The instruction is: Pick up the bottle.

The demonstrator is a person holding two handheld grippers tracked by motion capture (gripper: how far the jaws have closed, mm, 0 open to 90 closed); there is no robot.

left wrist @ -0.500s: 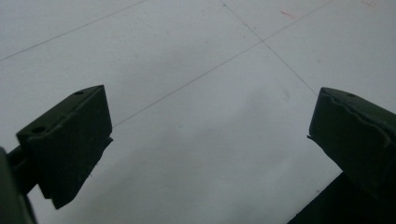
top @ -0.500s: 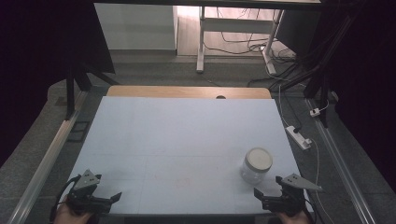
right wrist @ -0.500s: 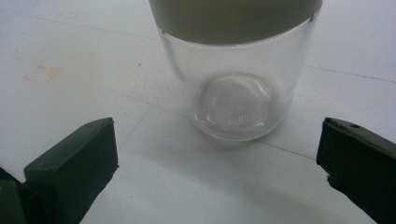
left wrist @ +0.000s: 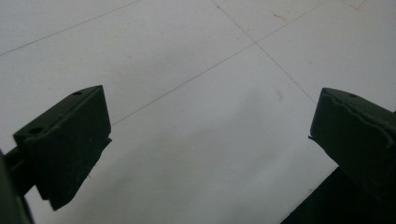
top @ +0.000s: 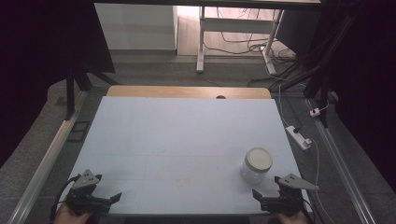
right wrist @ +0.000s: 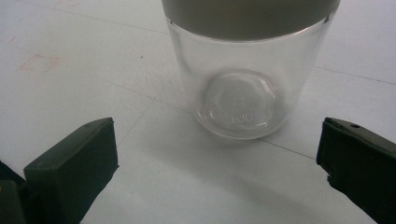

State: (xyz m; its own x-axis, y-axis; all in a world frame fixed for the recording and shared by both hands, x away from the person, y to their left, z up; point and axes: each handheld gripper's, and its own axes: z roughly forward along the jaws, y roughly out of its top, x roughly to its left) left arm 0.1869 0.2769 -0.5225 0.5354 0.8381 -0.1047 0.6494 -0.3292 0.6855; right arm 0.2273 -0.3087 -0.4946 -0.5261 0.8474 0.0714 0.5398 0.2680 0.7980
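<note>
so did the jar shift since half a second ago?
No. In the high view the jar sits at the same spot near the table's right edge, just ahead of the right hand-held gripper.

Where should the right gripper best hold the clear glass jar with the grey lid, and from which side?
Probably the clear glass jar's straight wall below the grey lid, approached level from the near edge: it stands upright directly ahead of the open right gripper.
</note>
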